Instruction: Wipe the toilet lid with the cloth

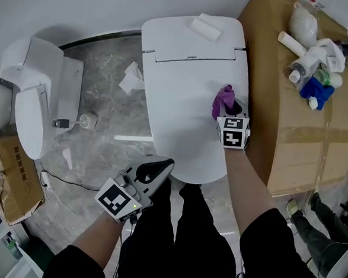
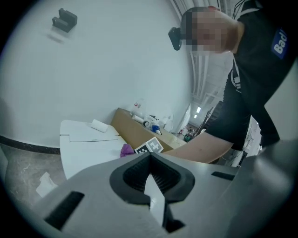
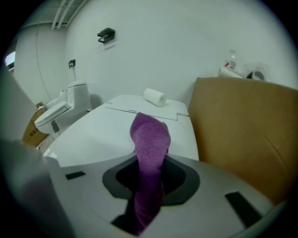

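Your right claw (image 1: 228, 108) is pinching the purple cloth (image 1: 223, 100), and the bunched end of the cloth sticks out past the jaws. It is over the right side of the toilet lid (image 1: 180, 88), close to the lid's right edge. I cannot tell whether the cloth touches the lid.

The lid's long axis runs away from you, from the round front edge up to the tank, where a small white roll (image 1: 205, 26) lies. Most of the unwiped surface seems to lie to the left and ahead of the cloth, so the room for your strokes is there.

On the right, the cardboard box (image 1: 294, 120) stands just beside the lid and leaves little space.

Your left claw (image 1: 160, 165) is pressed together and empty, near the lid's front edge. The right hand is the nearer one for the wiping.
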Demonstrator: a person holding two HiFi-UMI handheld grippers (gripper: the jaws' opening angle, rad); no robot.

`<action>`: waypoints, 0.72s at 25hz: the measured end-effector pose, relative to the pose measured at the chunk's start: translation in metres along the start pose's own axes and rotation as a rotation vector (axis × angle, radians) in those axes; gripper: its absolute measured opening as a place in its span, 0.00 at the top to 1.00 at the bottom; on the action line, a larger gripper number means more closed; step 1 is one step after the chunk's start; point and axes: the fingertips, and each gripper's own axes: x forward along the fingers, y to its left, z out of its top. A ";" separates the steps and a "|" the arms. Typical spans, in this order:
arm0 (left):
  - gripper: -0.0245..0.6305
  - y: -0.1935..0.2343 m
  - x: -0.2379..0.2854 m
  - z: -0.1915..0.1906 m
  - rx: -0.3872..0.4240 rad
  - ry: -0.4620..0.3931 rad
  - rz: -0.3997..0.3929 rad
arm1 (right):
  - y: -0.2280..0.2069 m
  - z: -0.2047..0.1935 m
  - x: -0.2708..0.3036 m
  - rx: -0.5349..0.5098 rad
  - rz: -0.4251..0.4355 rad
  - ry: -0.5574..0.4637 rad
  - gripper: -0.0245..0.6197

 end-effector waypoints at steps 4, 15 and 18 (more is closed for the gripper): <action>0.94 -0.026 0.022 0.004 0.010 -0.024 -0.008 | -0.033 -0.021 -0.007 0.029 -0.041 -0.010 0.81; 0.94 -0.026 -0.044 -0.026 -0.042 -0.065 0.044 | 0.009 -0.024 -0.014 0.076 -0.069 -0.011 0.82; 0.94 -0.016 -0.082 -0.036 -0.047 -0.067 0.072 | 0.076 -0.012 -0.012 0.013 0.012 -0.014 0.82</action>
